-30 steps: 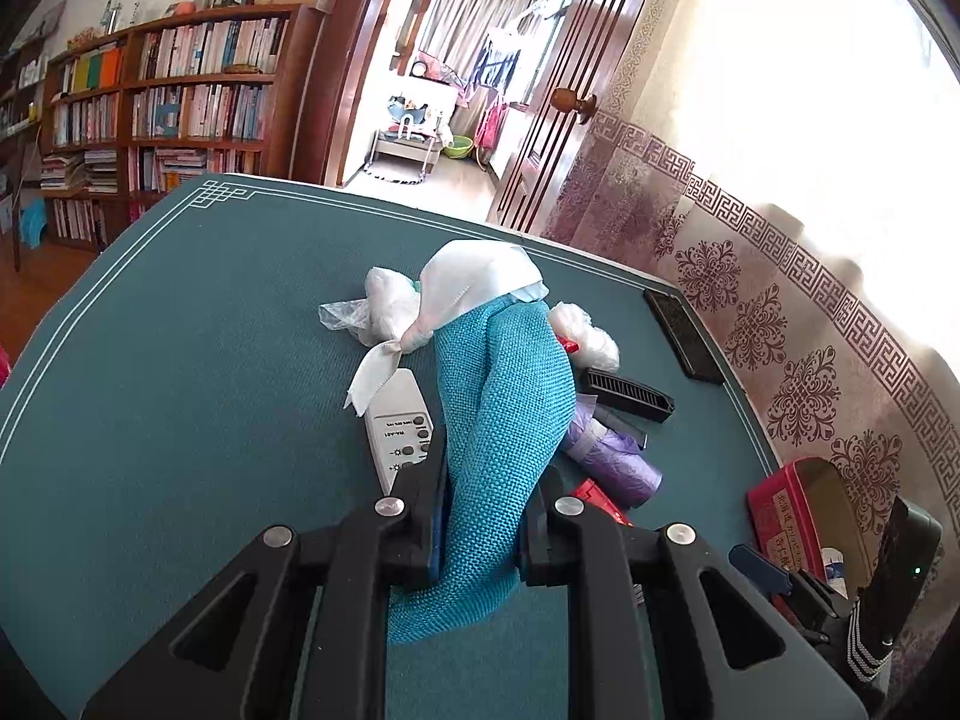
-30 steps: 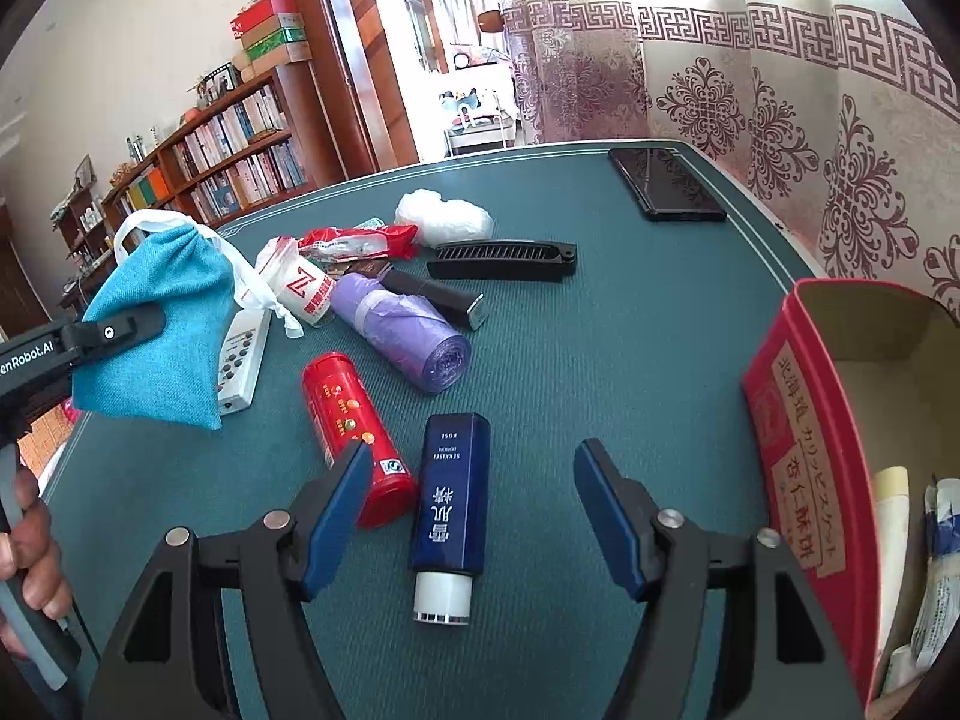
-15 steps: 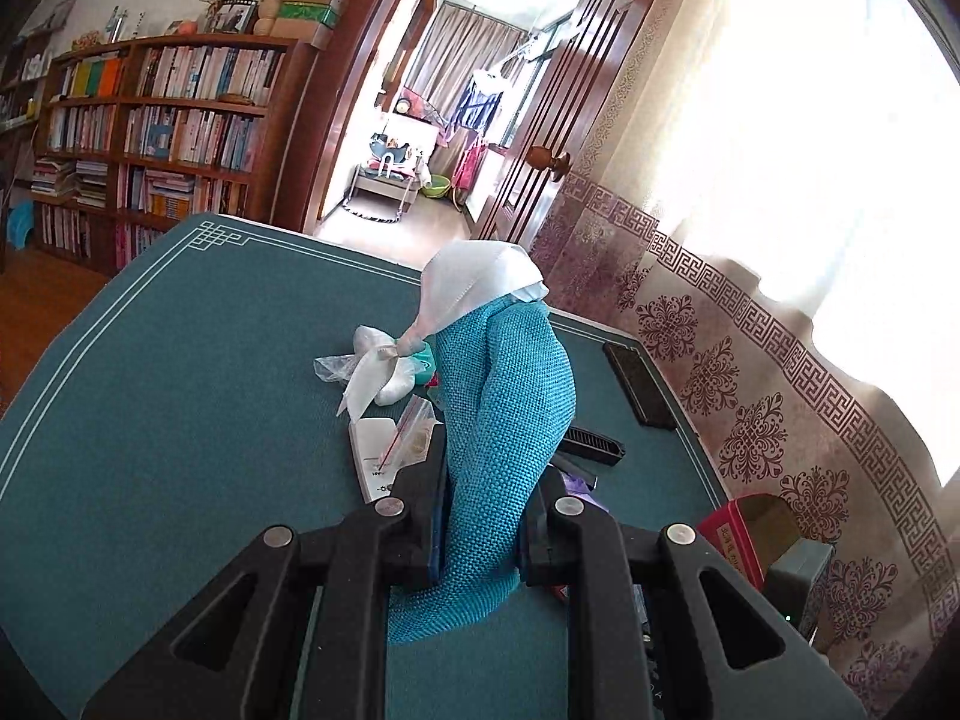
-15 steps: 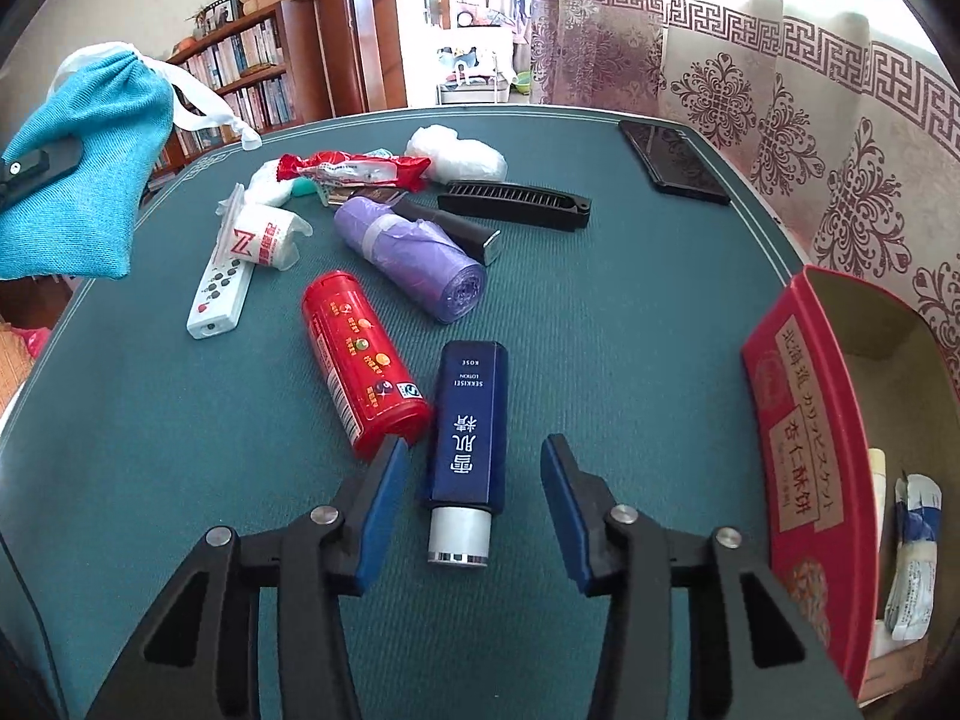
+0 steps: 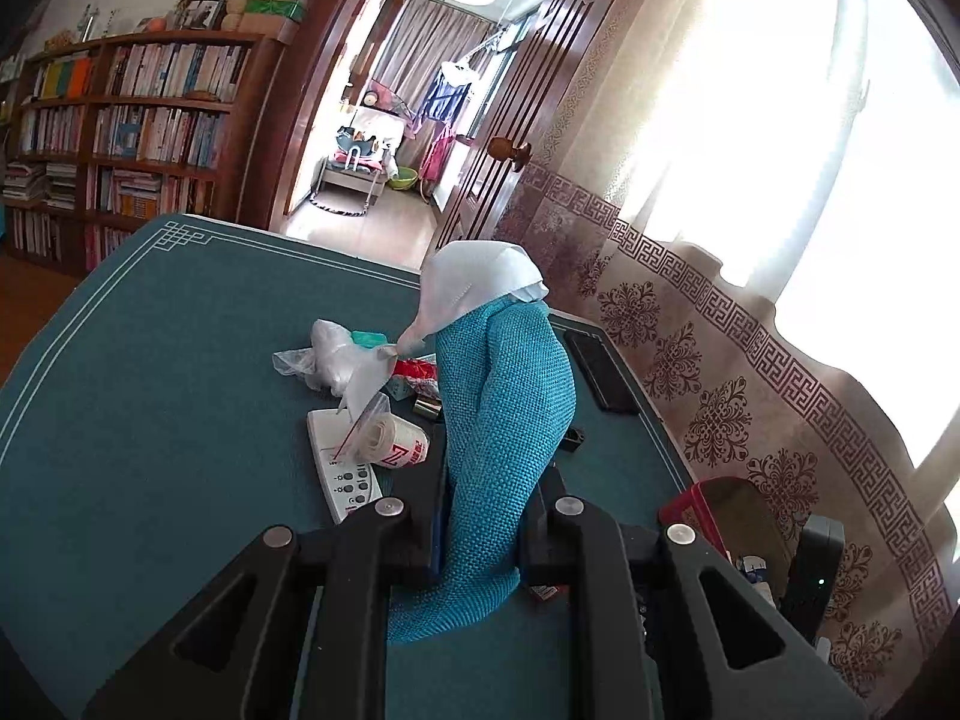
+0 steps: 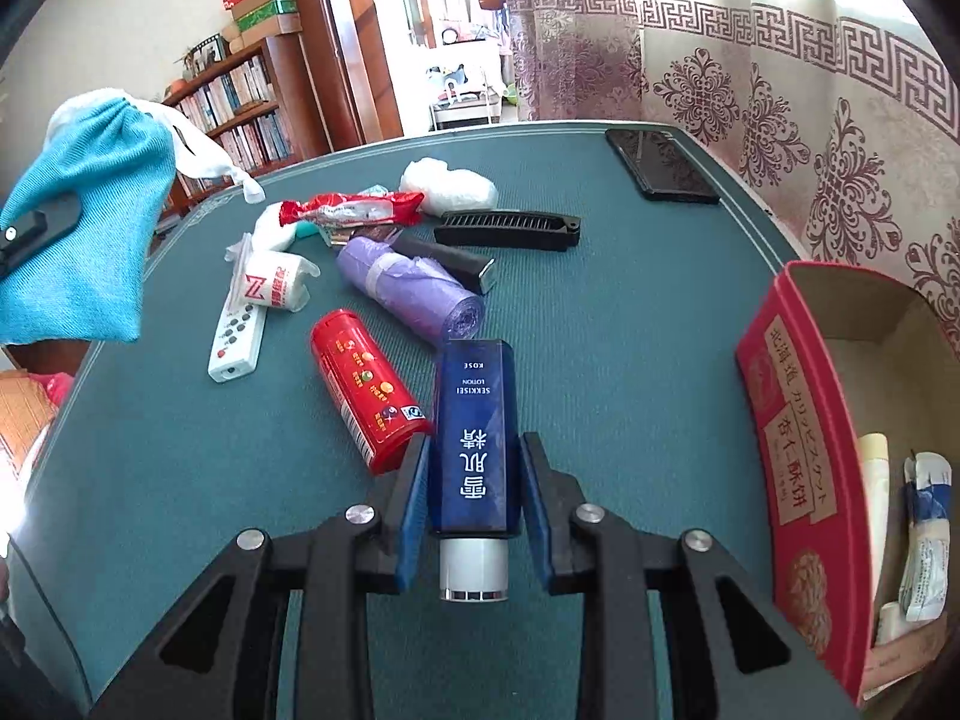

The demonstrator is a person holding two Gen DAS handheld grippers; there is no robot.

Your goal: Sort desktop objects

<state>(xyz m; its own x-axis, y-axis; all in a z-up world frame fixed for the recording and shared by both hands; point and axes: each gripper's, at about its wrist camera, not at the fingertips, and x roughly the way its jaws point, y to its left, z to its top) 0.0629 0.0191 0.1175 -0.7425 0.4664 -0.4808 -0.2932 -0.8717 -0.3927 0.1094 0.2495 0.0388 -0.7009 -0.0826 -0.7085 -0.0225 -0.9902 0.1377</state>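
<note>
The right hand-held gripper [image 6: 474, 501] is closing its blue pads on the dark blue lotion bottle [image 6: 474, 438], which sits between them near the front of the green worktop [image 6: 600, 360], just beside the red canister [image 6: 366, 390] on its left. The pads look to be at or almost at the bottle's flat sides; a full clamp cannot be confirmed. The bottle's long axis runs along the gripper's own pointing line: its white cap [image 6: 474, 567] faces back toward the camera and its base points away, toward the purple roll [image 6: 414, 294]. Because the grip falls near the cap end, the heavier far end may sag or swing once lifted, and the smooth sides could slip through the pads. The left pad also sits very close to the red canister, so a sideways nudge may roll it. The red box [image 6: 798, 462] stands well apart to the right, so the carry must clear its near wall. The left hand-held gripper [image 5: 480, 516] is clamped on the teal knitted pouch [image 5: 504, 420], held above the clutter; its white drawstring tail [image 5: 372, 378] dangles near the wrapped roll [image 5: 396, 444] and could snag.
</note>
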